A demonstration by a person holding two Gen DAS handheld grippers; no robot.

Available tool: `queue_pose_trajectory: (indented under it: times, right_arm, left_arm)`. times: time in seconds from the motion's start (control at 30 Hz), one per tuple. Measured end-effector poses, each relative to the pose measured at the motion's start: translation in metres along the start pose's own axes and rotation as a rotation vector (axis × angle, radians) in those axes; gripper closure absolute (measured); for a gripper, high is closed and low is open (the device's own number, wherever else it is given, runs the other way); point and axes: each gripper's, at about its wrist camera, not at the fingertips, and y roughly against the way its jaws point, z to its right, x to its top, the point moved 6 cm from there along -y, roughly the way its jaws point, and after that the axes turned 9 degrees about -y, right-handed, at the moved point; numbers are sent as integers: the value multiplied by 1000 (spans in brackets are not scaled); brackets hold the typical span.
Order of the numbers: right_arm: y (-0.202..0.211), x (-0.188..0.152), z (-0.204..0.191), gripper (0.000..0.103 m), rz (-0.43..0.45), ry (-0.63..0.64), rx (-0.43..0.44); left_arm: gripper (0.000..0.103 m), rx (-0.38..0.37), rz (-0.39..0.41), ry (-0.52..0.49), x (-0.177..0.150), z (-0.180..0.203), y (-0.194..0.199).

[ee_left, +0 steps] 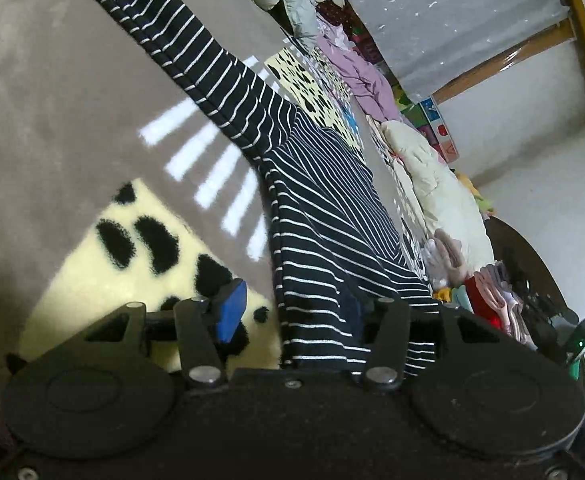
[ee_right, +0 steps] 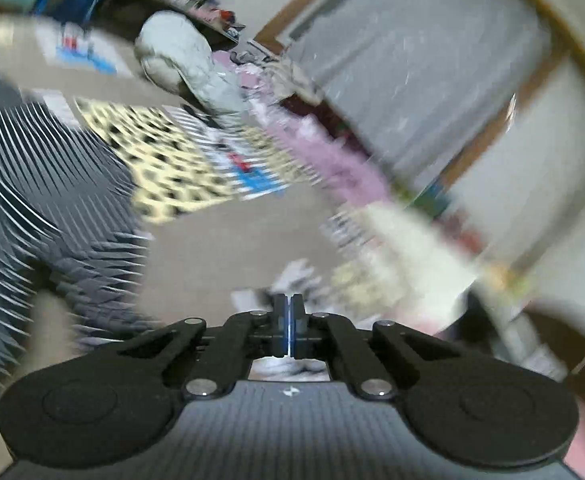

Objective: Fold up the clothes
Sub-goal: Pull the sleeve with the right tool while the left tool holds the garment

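- Brown patterned blanket (ee_left: 52, 80) carries everything.
- Left gripper (ee_left: 292, 316) fingers stand apart, striped garment (ee_left: 324, 216) draped over one, probably just let go.
- Right gripper (ee_right: 291, 332) fingers pressed together, seemingly empty, beside the blurred garment.

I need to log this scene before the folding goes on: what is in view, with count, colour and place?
striped garment: one, black with thin white stripes, stretched across the blanket, its near end over the left gripper
blanket: one, brown with cream black-spotted patches, beneath the garment
purple clothes: a loose heap, count unclear, along the far edge
cream padded piece: one, far edge, near side
grey padded piece: one, far end
folded clothes: small stack, pink and red, right
left gripper: black, blue pads, jaws apart
right gripper: black, jaws together, empty
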Motion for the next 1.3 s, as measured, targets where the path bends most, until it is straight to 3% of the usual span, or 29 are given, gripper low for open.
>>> queue_pose_trajectory:
  times: [0.07,0.13,0.27,0.3,0.33,0.5,0.57,0.63,0.67,0.7,0.8,0.9,0.97,1.0,1.03,1.07,1.1,1.17,1.3]
  right_arm:
    - [-4,0,11,101,-7,-10,1]
    - [-5,-6,18,100,-39,-144,90]
    - [-8,-39,7,50,-139,-462,387]
    - [-8,-49,2,44,-161,-525,456]
    - [-9,-57,-3,37,-187,-550,498]
    - [-28,-86,-27,33,-310,-400,469]
    - [-39,-93,-32,34,-352,-380,478]
    - [-45,-96,-37,64,-386,-361,503]
    - [-47,-96,-39,93,-401,-336,505]
    - [-49,-96,-41,93,-416,-312,507]
    - [-41,-76,-28,94,-320,-148,325]
    - [-26,-45,-1,93,-98,95,-70]
    - [-12,-30,9,84,32,185,-241]
    - [-12,-30,7,78,35,209,-248]
    - [-20,-40,0,74,-33,251,-222]
    - [-32,-56,-10,58,-142,315,-191]
    - [-43,-74,-19,52,-246,367,-161]
    - [-46,-103,-33,53,-366,357,-89]
    - [-14,-112,-46,53,-370,149,-8]
  left_arm:
    - [53,-4,-4,-1,0,-1,2]
    - [49,-8,-10,-3,0,-1,6]
    - [47,-11,-21,-24,-3,-1,8]
    - [47,-10,-23,-24,-4,-2,8]
    - [47,-9,-26,-25,-5,-2,8]
    - [47,-7,-25,-11,-5,-5,8]
    - [47,-2,-24,-14,-5,-4,7]
    - [47,0,-24,-16,-6,-4,7]
    - [47,0,-24,-17,-6,-4,7]
    - [47,-2,-24,-15,-6,-5,7]
    - [47,-6,-25,-9,-5,-6,7]
    - [47,-7,-25,-5,-5,-7,7]
    - [47,-6,-25,-6,-5,-7,6]
    - [47,-7,-26,-6,-5,-7,6]
    - [47,-8,-27,-4,-5,-7,7]
    - [47,-10,-28,-2,-5,-8,7]
    - [47,-11,-31,-1,-5,-8,9]
    - [47,-13,-38,-5,-6,-8,11]
    - [44,-13,-61,-15,-7,-5,13]
